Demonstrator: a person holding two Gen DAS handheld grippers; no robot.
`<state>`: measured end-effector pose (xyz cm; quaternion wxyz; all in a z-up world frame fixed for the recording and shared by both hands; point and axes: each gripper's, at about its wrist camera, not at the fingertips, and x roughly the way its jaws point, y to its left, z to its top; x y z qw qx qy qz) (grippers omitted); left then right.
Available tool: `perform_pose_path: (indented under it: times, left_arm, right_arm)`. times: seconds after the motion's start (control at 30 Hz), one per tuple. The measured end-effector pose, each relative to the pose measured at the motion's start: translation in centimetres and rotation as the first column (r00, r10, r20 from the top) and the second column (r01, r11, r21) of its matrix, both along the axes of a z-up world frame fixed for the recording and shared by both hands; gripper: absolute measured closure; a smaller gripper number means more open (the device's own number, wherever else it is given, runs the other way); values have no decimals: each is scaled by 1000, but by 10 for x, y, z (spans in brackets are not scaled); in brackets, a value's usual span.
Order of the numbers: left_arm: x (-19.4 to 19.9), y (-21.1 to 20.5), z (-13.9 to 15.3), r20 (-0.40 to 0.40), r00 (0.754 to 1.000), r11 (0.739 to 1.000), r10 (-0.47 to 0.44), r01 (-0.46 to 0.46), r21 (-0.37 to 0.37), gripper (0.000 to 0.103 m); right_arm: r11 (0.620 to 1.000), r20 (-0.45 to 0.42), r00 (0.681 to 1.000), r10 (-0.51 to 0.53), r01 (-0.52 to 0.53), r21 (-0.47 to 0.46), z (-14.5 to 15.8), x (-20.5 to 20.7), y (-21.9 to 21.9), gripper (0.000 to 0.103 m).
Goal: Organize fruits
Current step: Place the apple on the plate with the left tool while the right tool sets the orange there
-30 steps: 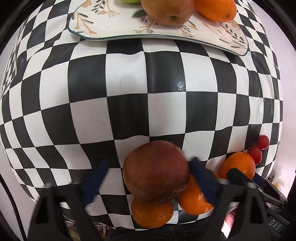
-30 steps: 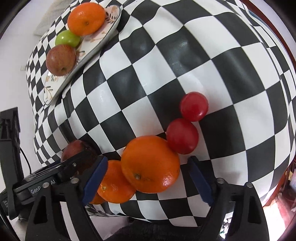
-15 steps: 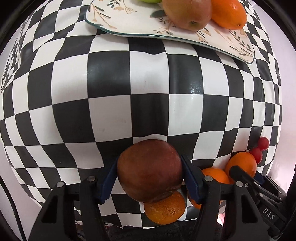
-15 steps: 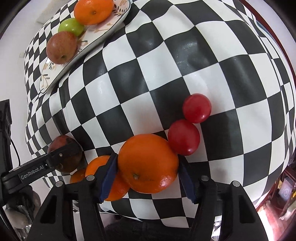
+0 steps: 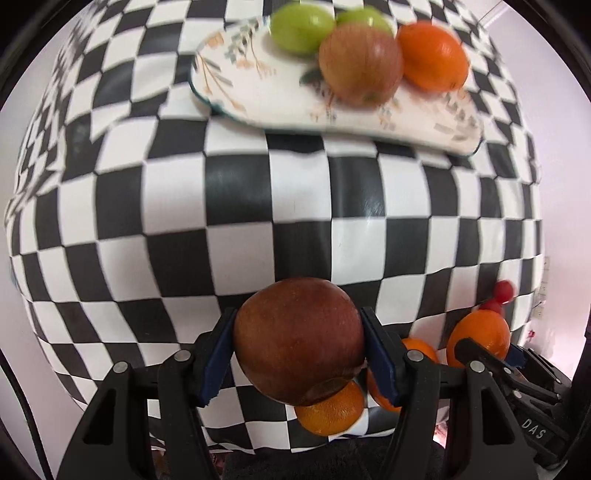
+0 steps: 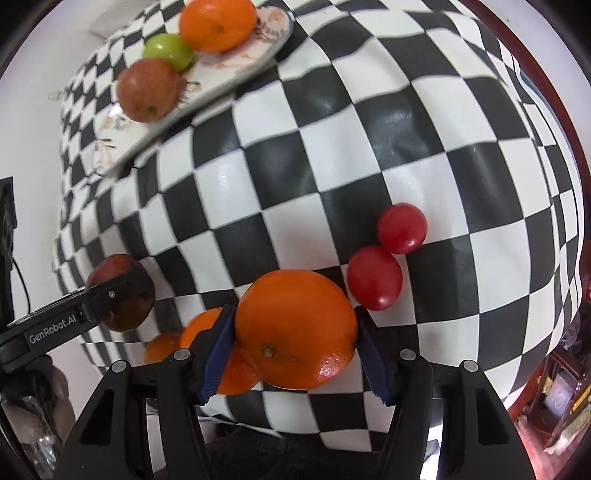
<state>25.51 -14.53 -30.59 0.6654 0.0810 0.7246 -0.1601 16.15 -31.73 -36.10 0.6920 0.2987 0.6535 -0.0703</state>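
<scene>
My left gripper (image 5: pixel 300 341) is shut on a dark red apple (image 5: pixel 299 338) and holds it above the checkered cloth. My right gripper (image 6: pixel 293 332) is shut on a large orange (image 6: pixel 295 328). Two more oranges (image 6: pixel 218 354) lie just below and left of it, and two red tomatoes (image 6: pixel 375 277) lie to its right. At the far side a floral plate (image 5: pixel 258 99) carries a red-green apple (image 5: pixel 360 64), an orange (image 5: pixel 432 55) and green fruits (image 5: pixel 301 26). The left gripper with its apple also shows in the right wrist view (image 6: pixel 122 291).
A black-and-white checkered cloth (image 5: pixel 295 192) covers the table. The table's edge drops off close behind both grippers. A dark wooden rim (image 6: pixel 550 85) shows at the right, with clutter below it.
Both grippers have closed on their fruit, the left on the dark red apple and the right on the large orange. Both have lifted, so the plate now sits lower in the views.
</scene>
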Motion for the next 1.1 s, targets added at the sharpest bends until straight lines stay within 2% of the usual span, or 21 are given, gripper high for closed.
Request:
perform_pose_path:
  times: [0.17, 0.27, 0.4, 0.53, 0.73, 0.9, 1.07, 1.1]
  left_arm:
    - [30, 10, 42, 31, 999, 997, 20, -17, -75, 40]
    - [52, 9, 57, 65, 998, 996, 12, -6, -87, 40]
    - [89, 7, 55, 83, 996, 998, 20, -15, -66, 40]
    - [130, 8, 39, 58, 997, 998, 48, -46, -38, 40]
    - [167, 0, 10, 6, 998, 998, 61, -61, 8, 40]
    - [183, -4, -9, -32, 998, 998, 47, -46, 43, 40]
    - [191, -4, -23, -65, 996, 997, 60, -56, 58, 39]
    - [192, -2, -24, -70, 995, 996, 72, -69, 53, 39]
  right_arm:
    - [999, 81, 997, 5, -8, 38, 38, 27, -11, 38]
    - [999, 130, 991, 19, -24, 41, 59, 62, -21, 38]
    - [999, 167, 985, 52, -52, -3, 70, 114, -32, 38]
    - [998, 146, 987, 67, -68, -1, 60, 153, -44, 38]
    - [994, 49, 993, 111, -110, -24, 25, 195, -53, 38]
    - [991, -10, 991, 132, -132, -16, 3, 206, -54, 38]
    - [990, -44, 990, 138, -138, -14, -3, 207, -55, 37]
    - [991, -47, 990, 131, -131, -9, -2, 207, -56, 31]
